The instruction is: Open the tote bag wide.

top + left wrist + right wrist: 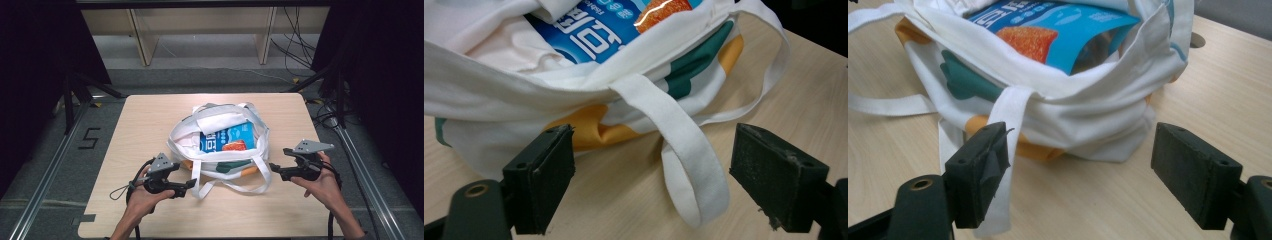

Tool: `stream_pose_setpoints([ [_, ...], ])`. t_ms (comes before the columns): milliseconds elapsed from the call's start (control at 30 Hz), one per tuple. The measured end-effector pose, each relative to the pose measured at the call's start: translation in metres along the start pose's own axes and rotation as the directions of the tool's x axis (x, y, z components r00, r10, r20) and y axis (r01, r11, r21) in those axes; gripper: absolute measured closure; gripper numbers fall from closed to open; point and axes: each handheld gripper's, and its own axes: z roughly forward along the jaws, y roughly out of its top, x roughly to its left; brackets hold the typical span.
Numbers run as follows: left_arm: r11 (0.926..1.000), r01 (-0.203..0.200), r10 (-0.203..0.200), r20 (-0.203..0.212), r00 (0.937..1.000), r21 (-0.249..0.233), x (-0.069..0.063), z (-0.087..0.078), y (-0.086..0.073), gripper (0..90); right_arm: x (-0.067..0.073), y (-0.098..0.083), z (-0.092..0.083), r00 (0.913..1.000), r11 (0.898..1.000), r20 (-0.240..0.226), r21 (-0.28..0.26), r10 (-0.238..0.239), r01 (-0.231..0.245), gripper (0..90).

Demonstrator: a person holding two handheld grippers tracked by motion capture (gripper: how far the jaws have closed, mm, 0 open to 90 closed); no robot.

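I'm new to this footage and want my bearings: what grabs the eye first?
A white tote bag lies open mid-table, with a bright blue packet showing inside. A hand-held tool flanks it on each side, left tool and right tool, both open and empty. The bag's white strap loops between the left tool's jaws.

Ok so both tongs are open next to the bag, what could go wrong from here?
1. The white cloth tote bag is soft and slumped, so pinching one wall may just drag it across the wooden table.
2. Its loose white strap lies between the left tongs; they could catch it by accident.
3. The blue snack packet sits high in the open mouth and might slide out if the bag tips.
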Motion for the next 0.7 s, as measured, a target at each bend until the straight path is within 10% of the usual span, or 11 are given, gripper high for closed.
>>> stream_pose_setpoints([
  [700,0.9999,0.000,0.000,-0.013,0.9999,0.017,-0.014,-0.002,-0.039,16.1,0.015,-0.037,-0.005,0.9995,1.000,-0.008,0.005,-0.031,0.031,23.8],
])
